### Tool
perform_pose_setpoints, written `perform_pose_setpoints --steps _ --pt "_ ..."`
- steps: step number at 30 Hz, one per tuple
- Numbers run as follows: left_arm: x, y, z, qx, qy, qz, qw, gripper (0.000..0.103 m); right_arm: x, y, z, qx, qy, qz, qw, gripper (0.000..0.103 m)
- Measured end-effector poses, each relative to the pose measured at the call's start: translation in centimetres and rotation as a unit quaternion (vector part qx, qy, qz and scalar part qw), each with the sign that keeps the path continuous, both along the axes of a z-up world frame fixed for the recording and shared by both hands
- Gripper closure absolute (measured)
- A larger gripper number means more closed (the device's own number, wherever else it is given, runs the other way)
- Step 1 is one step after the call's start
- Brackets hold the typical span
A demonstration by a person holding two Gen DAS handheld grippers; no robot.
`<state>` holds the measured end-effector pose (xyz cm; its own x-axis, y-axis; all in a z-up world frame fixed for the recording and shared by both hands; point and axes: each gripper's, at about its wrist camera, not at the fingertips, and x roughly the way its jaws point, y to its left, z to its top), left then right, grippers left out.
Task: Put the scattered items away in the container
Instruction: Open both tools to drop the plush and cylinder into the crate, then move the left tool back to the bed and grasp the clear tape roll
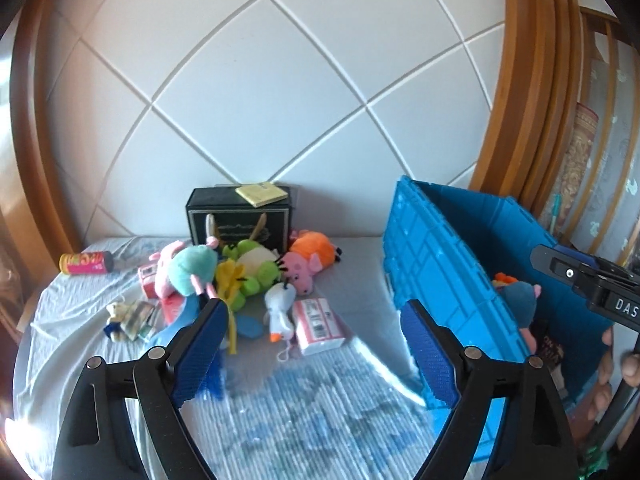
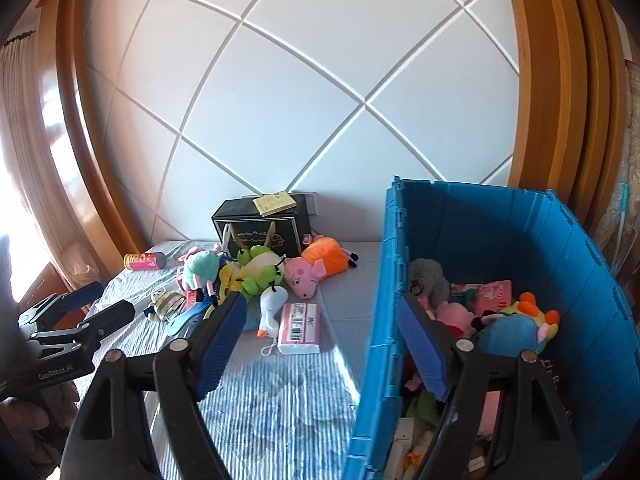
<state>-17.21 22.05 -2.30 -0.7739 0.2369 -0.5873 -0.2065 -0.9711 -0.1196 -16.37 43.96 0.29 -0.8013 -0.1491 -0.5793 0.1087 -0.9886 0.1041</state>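
Striped sheet (image 1: 320,400) w/ toys, quilted white headboard (image 1: 280,80).

Bright daylight pours in from the left, and the curtain (image 2: 24,128) in the right wrist view is blown out to near white. Heavy fisheye warp bends the wooden frame (image 1: 36,120) and wall panel lines, with dark vignette corners. The bedsheet (image 1: 304,412) up close looks smeary and pixelated, and the blue crate (image 2: 520,232) interior sits in soft shadow.
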Motion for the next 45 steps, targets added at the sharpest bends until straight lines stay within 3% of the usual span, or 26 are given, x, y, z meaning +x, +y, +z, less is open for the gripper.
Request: perform_pose_setpoints --steps 7,10,13,18,23,32,38,41,45 --pt "-1.7 -9.5 -2.2 -0.002 -0.018 0.049 0.9987 0.004 -1.5 -7.4 -2.0 0.008 -0.023 0.015 1.0 0.022" --pt "-2.9 -13.1 -3.6 -0.006 -0.026 0.064 0.9976 0.003 -2.3 -9.9 -3.4 0.011 -0.037 0.016 0.999 0.015" --pt "-4.6 -16.4 -5.6 -0.013 -0.038 0.075 0.9964 0.002 -3.0 -12.6 -4.9 0.017 -0.052 0.017 0.998 0.001" --pt "-8.8 -21.9 -10.5 -0.032 -0.06 0.087 0.9939 0.001 -3.9 -16.1 -7.6 0.027 -0.079 0.016 0.996 0.001" --pt "-15.1 -26.6 -17.4 -0.062 -0.098 0.096 0.9886 0.001 -4.0 -18.4 -10.6 0.028 -0.113 0.005 0.993 0.001" --pt "-25.6 -29.7 -28.3 -0.103 -0.157 0.08 0.979 0.001 -1.3 -19.7 -15.1 0.046 -0.172 -0.028 0.984 0.001" --pt "-28.6 -28.4 -32.1 -0.125 -0.178 0.068 0.9736 0.001 -0.3 -18.1 -16.0 0.052 -0.19 -0.066 0.978 0.001" --pt "-29.5 -27.9 -33.1 -0.138 -0.19 0.069 0.9697 0.009 0.0 -17.6 -15.9 0.051 -0.189 -0.08 0.977 0.001" --pt "-29.8 -27.8 -33.3 -0.141 -0.205 0.062 0.9666 0.055 -0.2 -17.7 -15.9 0.048 -0.189 -0.082 0.977 0.001"
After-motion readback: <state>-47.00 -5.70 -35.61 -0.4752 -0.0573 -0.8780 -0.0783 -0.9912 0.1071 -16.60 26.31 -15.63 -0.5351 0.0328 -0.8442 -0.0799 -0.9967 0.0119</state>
